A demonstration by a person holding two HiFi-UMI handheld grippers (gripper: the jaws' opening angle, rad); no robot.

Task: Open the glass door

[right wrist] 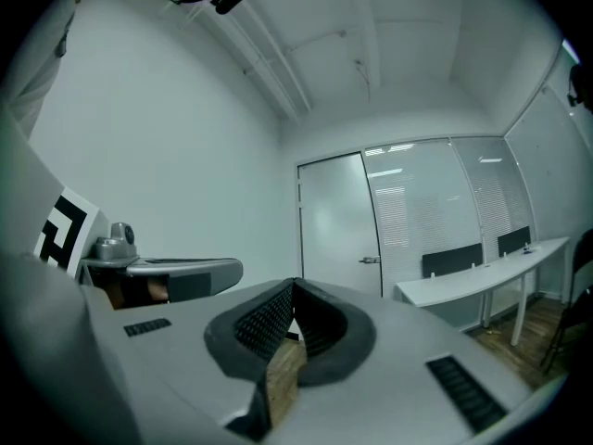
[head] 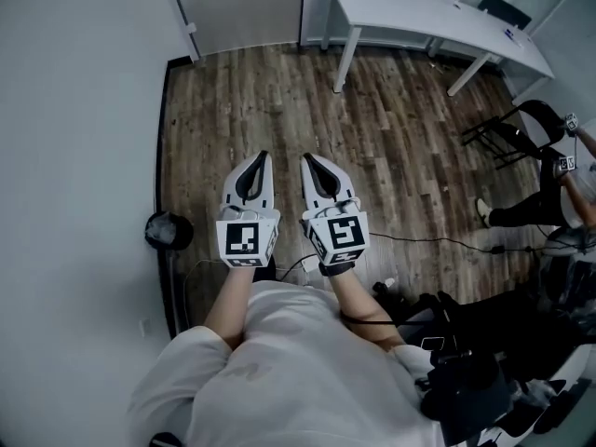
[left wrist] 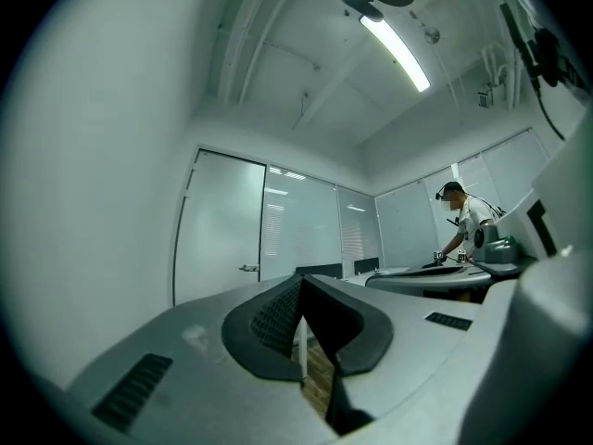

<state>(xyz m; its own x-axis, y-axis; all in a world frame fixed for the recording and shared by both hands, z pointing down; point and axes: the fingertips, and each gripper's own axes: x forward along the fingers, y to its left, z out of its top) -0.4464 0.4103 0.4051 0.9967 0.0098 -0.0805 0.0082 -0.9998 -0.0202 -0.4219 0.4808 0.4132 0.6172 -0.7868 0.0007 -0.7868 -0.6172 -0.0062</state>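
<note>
Left gripper (head: 261, 162) and right gripper (head: 309, 164) are held side by side, jaws pressed together, nothing pinched. The door (head: 244, 7) is seen at twelve o'clock, well apart. Its handle (right wrist: 370, 260) is best approached level, with one gripper's jaws parted first.

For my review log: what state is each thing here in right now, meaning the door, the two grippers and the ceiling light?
glass door: closed, with nothing on its handle.
left gripper: shut, with nothing between its jaws, well short of the door.
right gripper: shut, with nothing between its jaws, also short of the door.
ceiling light: on.
</note>
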